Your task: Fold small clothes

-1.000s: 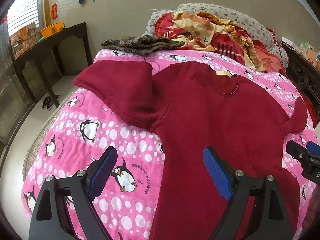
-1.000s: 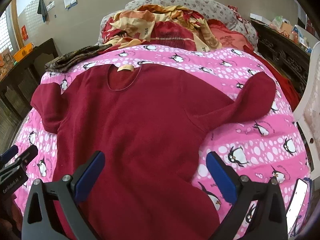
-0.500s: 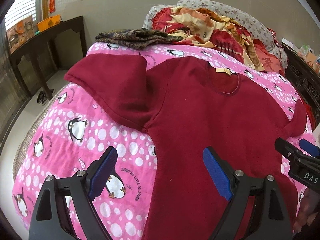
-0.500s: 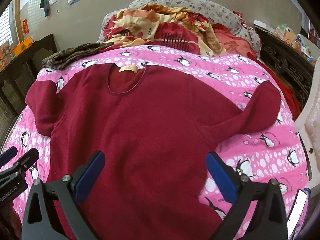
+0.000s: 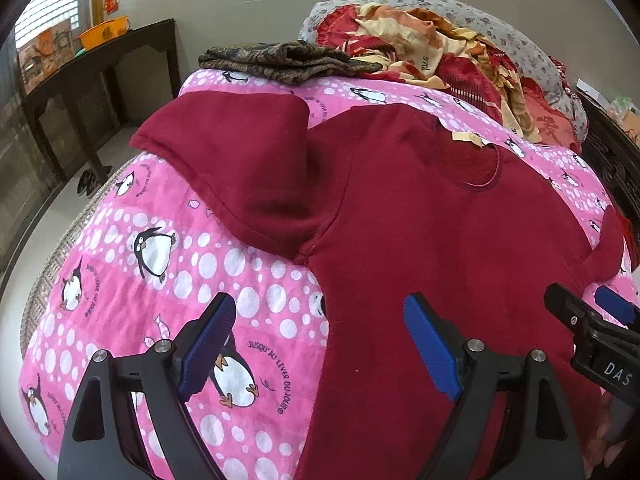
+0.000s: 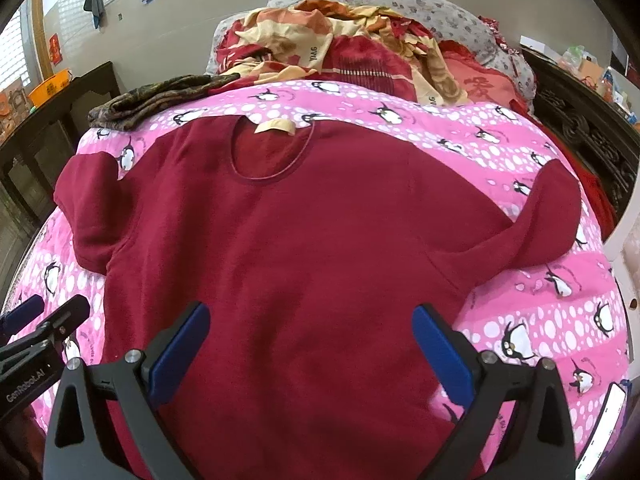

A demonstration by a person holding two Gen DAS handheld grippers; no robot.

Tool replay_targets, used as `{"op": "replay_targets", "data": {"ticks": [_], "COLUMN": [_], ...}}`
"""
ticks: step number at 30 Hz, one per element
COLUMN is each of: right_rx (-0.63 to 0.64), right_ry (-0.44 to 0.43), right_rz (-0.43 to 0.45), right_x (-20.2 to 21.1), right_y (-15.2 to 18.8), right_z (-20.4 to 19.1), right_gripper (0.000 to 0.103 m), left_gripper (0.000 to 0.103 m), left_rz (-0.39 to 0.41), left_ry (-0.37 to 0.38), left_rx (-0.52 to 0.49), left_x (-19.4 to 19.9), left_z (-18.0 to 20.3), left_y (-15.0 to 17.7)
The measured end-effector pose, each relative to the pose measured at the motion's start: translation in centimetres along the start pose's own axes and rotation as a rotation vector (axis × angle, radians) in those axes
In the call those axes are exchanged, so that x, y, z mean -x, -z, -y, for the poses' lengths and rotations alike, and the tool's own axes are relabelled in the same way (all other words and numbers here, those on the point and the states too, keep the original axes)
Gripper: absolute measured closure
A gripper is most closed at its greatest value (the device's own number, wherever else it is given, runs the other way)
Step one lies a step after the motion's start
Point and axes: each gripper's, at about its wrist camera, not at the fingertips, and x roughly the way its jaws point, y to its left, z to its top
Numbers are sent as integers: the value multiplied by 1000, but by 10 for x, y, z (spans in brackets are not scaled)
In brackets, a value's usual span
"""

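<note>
Bed (image 5: 168, 280) under a pink penguin blanket (image 6: 540, 320); we take it as our landmark. Heaped bedding (image 6: 320, 44) piled at its head end. A dark patterned cloth (image 5: 280, 60), folded, lies beside that heap at the head corner.

Shirt (image 6: 288, 240), dark red, short-sleeved, lies flat and face up across the middle of the bed, neckline toward the head end, pale label (image 6: 276, 126) showing inside the collar. Both sleeves spread outward on the blanket.

Dark counter (image 5: 92, 64) stands against the wall off the bed's side, an orange basin (image 5: 104, 32) on it.

Left hand-held gripper (image 5: 320, 344): jaws wide, empty, over the shirt's side edge near the foot end. Right hand-held gripper (image 6: 308, 356): jaws wide, empty, over the shirt's lower body.
</note>
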Motion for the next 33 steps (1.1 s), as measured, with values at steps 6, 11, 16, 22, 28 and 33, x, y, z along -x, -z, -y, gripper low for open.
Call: {"op": "replay_targets", "data": {"ticks": [6, 11, 16, 22, 28, 33], "right_rx": [3, 6, 7, -4, -5, -11], "right_ry": [-12, -12, -9, 5, 13, 11], "right_rz": [-12, -7, 7, -43, -62, -60], "right_x": [-6, -8, -7, -13, -16, -18], "right_y": [0, -1, -2, 2, 5, 4], "right_z": [-7, -12, -14, -13, -10, -10], "right_gripper": [0, 0, 0, 0, 0, 0], "left_gripper": [34, 34, 34, 34, 34, 34], "left_rz": [-3, -4, -5, -5, -18, -18], "left_ry": [-4, -8, -6, -1, -2, -1], "left_rx": [7, 7, 9, 5, 7, 9], "left_x": [-3, -5, -5, -5, -9, -10], "left_z": [-7, -10, -10, -7, -5, -5], "left_y": [-2, -3, -2, -2, -2, -3]}}
